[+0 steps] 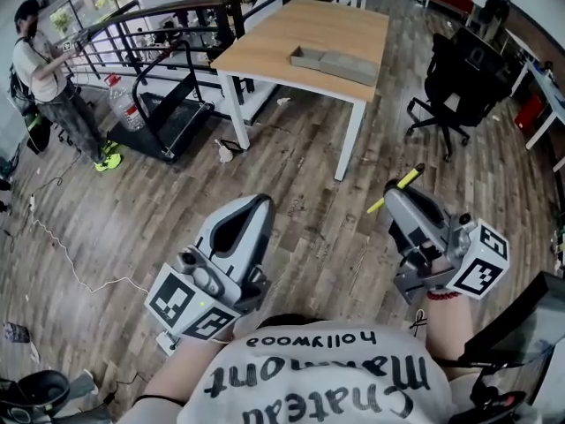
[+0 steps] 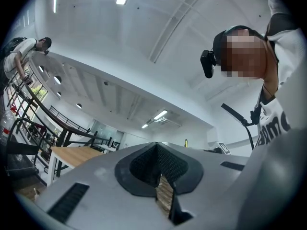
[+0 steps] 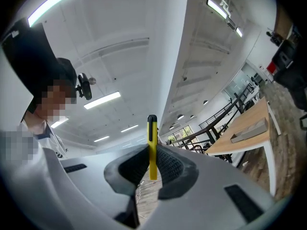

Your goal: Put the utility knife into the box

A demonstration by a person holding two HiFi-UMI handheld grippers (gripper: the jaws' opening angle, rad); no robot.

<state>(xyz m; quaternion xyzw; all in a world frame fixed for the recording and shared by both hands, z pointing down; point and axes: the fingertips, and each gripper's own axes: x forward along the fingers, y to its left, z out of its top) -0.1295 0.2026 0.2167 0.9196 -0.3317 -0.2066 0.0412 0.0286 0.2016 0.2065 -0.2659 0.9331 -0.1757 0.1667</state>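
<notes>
Room: you stand on a wood-plank floor [image 1: 291, 193]; the light wooden table [image 1: 300, 29] is well ahead, near a black railing [image 1: 177, 11].
Box: grey box [image 1: 335, 62] lies on the table, well apart from both grippers.
Right gripper [image 1: 395, 194]: clenched on the yellow utility knife [image 1: 408, 180].
Left gripper [image 1: 256, 203]: your jaws are pressed together, nothing between.
Right gripper view only: the knife's black tip stands upright above the pads.
Hard to make out: the box's inside.

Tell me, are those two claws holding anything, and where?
The right gripper pinches the yellow utility knife by its body, black-tipped end sticking out; the left gripper holds nothing.
</notes>
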